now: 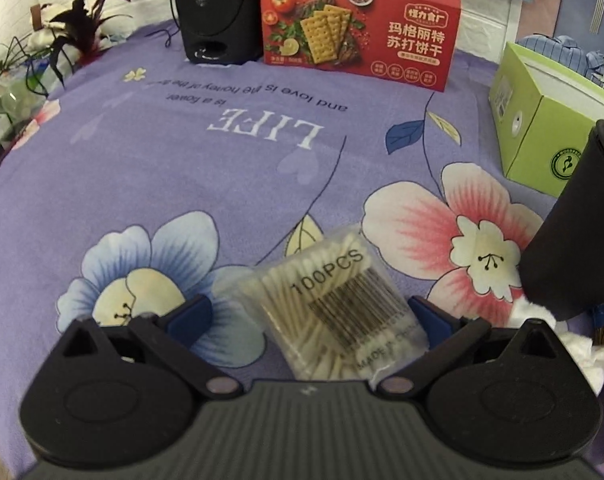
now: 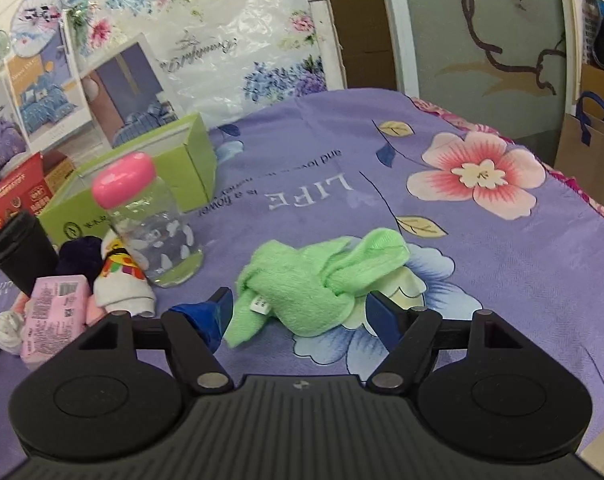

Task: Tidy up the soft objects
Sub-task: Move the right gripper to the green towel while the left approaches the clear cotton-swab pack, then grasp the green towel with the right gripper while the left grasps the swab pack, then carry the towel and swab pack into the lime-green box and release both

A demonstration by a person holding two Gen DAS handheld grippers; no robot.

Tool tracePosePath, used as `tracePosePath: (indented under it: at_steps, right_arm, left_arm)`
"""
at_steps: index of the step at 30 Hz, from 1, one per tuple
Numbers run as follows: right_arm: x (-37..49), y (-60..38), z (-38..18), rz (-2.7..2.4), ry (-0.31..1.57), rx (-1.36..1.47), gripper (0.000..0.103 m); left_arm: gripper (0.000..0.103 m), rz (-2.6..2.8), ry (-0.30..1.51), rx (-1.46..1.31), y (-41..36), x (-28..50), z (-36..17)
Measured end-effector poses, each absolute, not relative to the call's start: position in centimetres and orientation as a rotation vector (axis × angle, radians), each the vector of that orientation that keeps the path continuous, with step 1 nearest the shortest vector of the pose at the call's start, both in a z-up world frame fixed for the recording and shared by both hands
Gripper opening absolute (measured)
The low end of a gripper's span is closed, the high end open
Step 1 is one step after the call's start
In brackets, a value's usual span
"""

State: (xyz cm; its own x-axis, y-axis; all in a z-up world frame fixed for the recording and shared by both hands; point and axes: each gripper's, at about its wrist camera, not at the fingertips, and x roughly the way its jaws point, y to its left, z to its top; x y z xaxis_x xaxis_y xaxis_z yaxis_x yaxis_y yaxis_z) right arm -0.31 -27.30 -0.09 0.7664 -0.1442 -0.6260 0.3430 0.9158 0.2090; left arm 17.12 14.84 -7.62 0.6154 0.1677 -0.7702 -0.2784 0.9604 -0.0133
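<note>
A clear bag of cotton swabs [image 1: 334,304] marked 100PCS lies on the purple flowered cloth [image 1: 222,184]. My left gripper [image 1: 310,316] is open and straddles the bag; its left blue pad [image 1: 190,316] stands clear of the bag and the right one sits close to the bag's edge. In the right wrist view a knotted green towel [image 2: 302,280] rests on the cloth between the blue fingers [image 2: 218,312] of my right gripper [image 2: 300,312]. That gripper is open, its pads just beside the towel and not squeezing it.
A red cracker box [image 1: 362,24] and a black speaker [image 1: 214,12] stand at the back, a green box [image 1: 542,120] at the right. A pink-capped clear bottle [image 2: 150,224], a black cup [image 2: 22,248], a pink packet [image 2: 54,312] and rolled socks [image 2: 122,280] crowd the left.
</note>
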Motion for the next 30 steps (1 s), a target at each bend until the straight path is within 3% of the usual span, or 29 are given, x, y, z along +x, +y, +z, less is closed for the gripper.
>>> tracePosePath:
  at_steps: [11, 20, 23, 25, 26, 27, 28, 29, 30]
  right_arm:
    - [4.2, -27.2, -3.4, -0.337, 0.714, 0.333, 0.061]
    - [7.5, -25.4, -4.5, -0.444, 0.754, 0.176, 0.074]
    - [7.4, -25.5, -4.5, -0.437, 0.752, 0.175, 0.074]
    - [7.0, -25.8, -4.4, -0.424, 0.730, 0.188, 0.066]
    - [6.7, -25.7, -4.4, -0.417, 0.710, 0.199, 0.052]
    - [6.5, -25.6, -4.3, -0.408, 0.697, 0.199, 0.026]
    - [6.3, -25.7, -4.2, -0.393, 0.686, 0.205, 0.024]
    - [6.2, -25.7, -4.0, -0.369, 0.681, 0.216, 0.019]
    - [5.9, -25.6, -3.7, -0.350, 0.676, 0.213, 0.018]
  left_arm:
    - [0.103, 0.242, 0.880, -0.125, 15.0, 17.5, -7.6]
    - [0.103, 0.207, 0.869, -0.109, 15.2, 17.4, -7.7]
    - [0.102, 0.192, 0.878, -0.098, 15.2, 17.3, -7.7]
    - [0.101, 0.178, 0.884, -0.097, 15.4, 17.1, -7.6]
    - [0.090, 0.168, 0.883, -0.094, 15.4, 16.9, -7.4]
    - [0.065, 0.148, 0.877, -0.098, 15.4, 16.5, -7.0]
    - [0.058, 0.136, 0.870, -0.091, 15.4, 16.1, -6.4]
    - [0.046, 0.121, 0.877, -0.087, 15.4, 15.8, -6.1]
    - [0.043, 0.104, 0.888, -0.097, 15.6, 15.5, -5.8]
